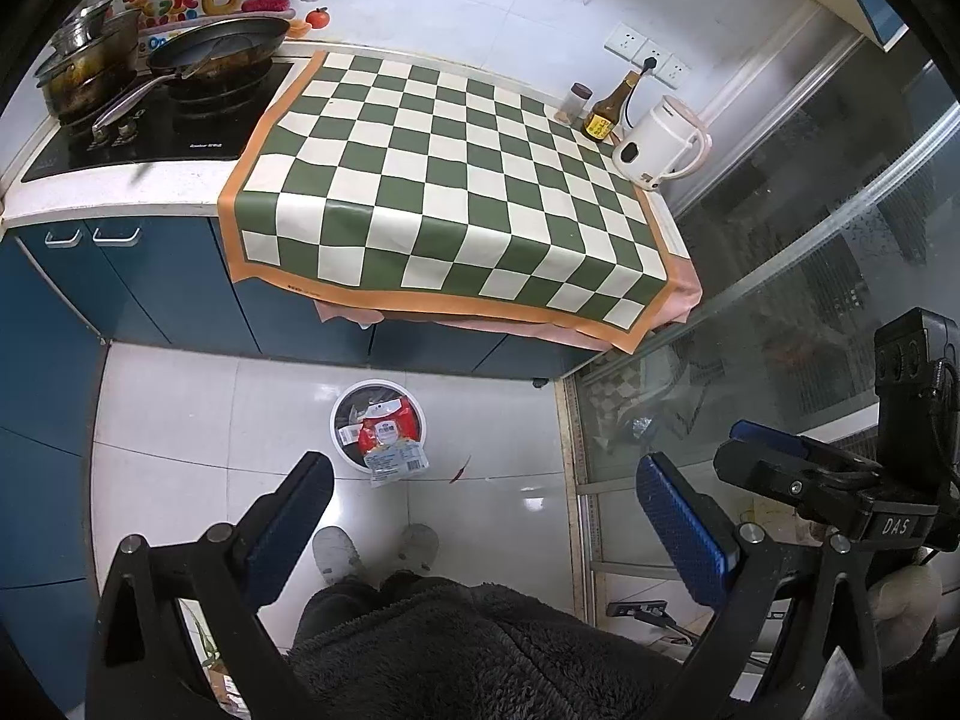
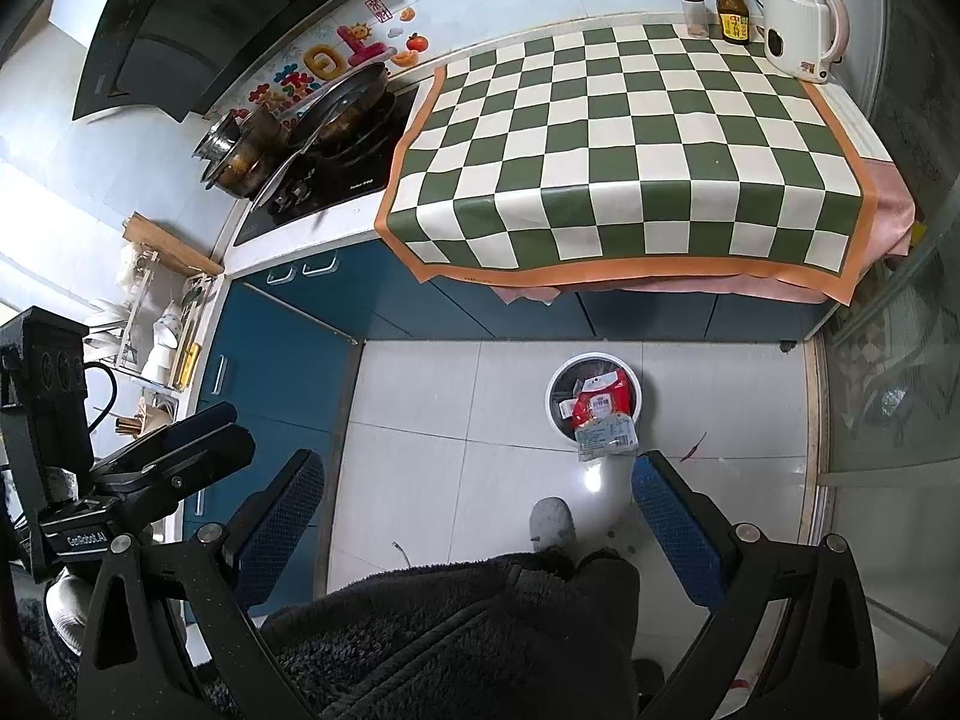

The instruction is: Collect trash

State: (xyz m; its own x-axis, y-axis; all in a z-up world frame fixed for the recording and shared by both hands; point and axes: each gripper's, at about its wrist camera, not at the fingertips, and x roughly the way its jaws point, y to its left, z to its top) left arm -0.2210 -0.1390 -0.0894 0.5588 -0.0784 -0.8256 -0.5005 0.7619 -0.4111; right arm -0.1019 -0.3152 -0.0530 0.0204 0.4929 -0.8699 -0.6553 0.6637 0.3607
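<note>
Checkered cloth [image 1: 444,180]: green and cream squares with an orange border, draped over the counter at 12 o'clock in both views; I see no litter on it.
Floor [image 2: 456,420]: pale glossy tiles below the counter; this is where I judge the remaining work lies.
Kettle [image 2: 801,24]: white, at 1 o'clock on the cloth's far corner, beside a brown bottle [image 2: 732,6]; I leave both alone.
Bin [image 1: 345,402]: white round rim, at the centre of the left view, just in front of the blue cabinets.
Wrappers [image 1: 390,438]: a red packet and a clear printed one sit in the bin; the clear one hangs over its near rim.
Red scrap [image 1: 461,469]: small, thin, on the tile at 4 o'clock from the bin, near but apart; I cannot tell what it is.
Left gripper [image 1: 486,504]: fingers spread wide, nothing between them.
Right gripper [image 2: 477,504]: likewise wide apart and empty.
Step in hand: I judge the scrap is next. I would come down straight over it, bracket it across its thin side, then close gently so it doesn't skid on the slick tile.
</note>
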